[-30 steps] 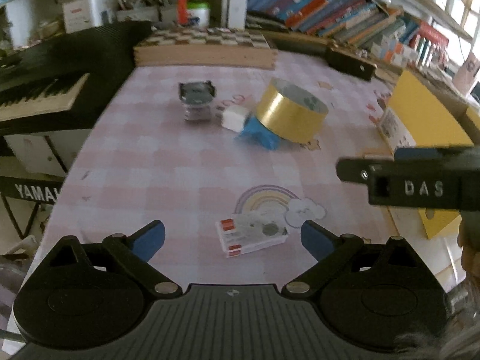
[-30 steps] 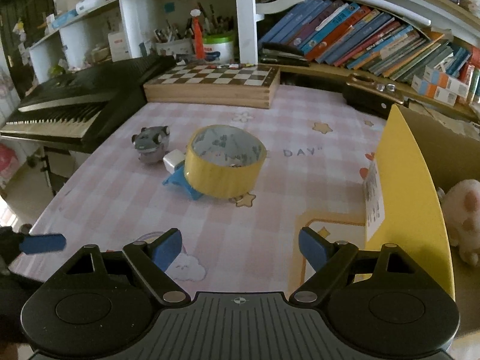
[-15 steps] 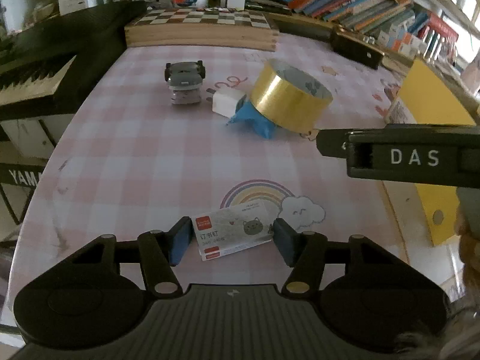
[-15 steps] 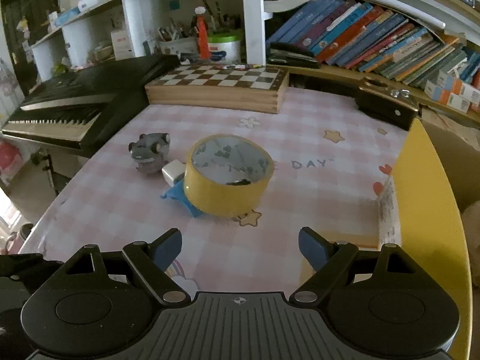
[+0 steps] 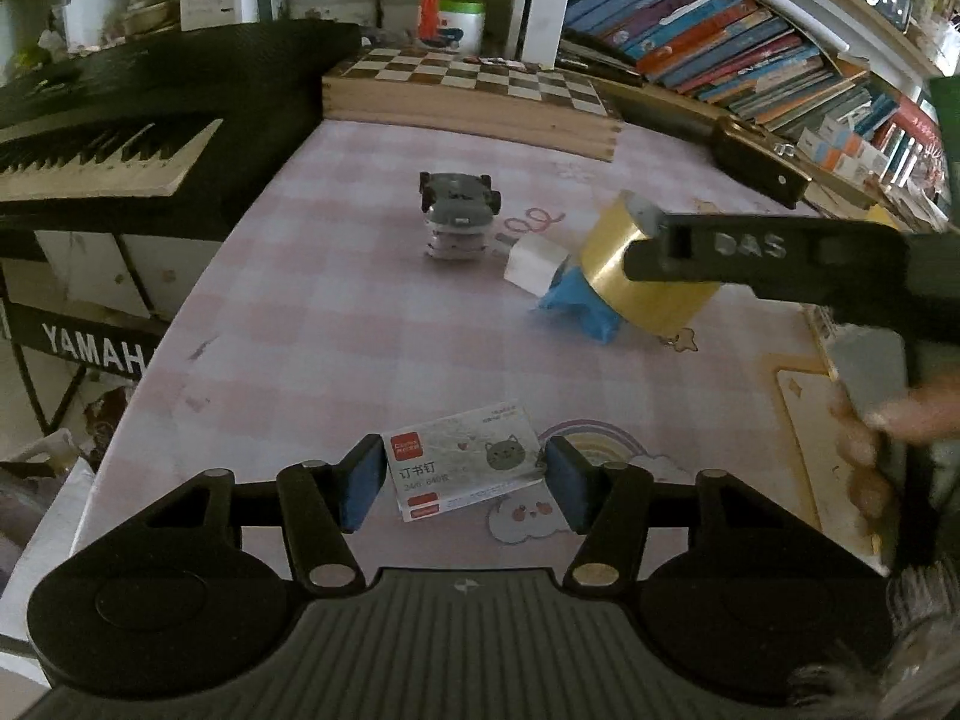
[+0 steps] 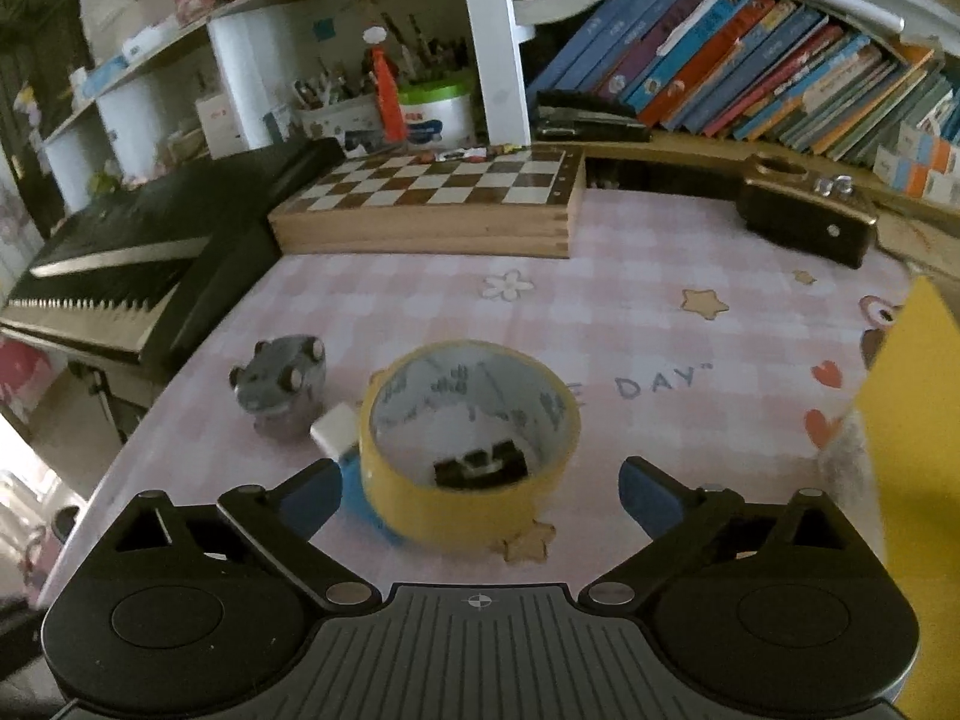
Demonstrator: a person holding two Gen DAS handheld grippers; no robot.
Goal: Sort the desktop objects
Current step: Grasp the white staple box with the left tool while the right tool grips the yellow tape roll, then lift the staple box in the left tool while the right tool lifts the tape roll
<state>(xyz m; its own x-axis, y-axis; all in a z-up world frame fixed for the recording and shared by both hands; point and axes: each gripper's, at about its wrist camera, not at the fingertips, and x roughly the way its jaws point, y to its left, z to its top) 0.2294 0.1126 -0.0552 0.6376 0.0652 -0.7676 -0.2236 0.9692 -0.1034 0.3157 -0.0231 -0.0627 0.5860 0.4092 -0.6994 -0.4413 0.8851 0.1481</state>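
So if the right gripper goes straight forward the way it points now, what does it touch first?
Most likely the wide yellow tape roll: it stands directly ahead of the open right gripper, roughly centred between the blue fingertips. How near is unclear.

The black keyboard stand (image 5: 90, 348) at the left reads "YAMAH", cut off at the table edge. The small staple box (image 5: 465, 459) carries "订书钉" beside a red logo patch, and raised letters "DAS" stand on the right gripper's arm (image 5: 750, 246). Printed on the pink checked tablecloth (image 6: 600, 312) is "DAY".
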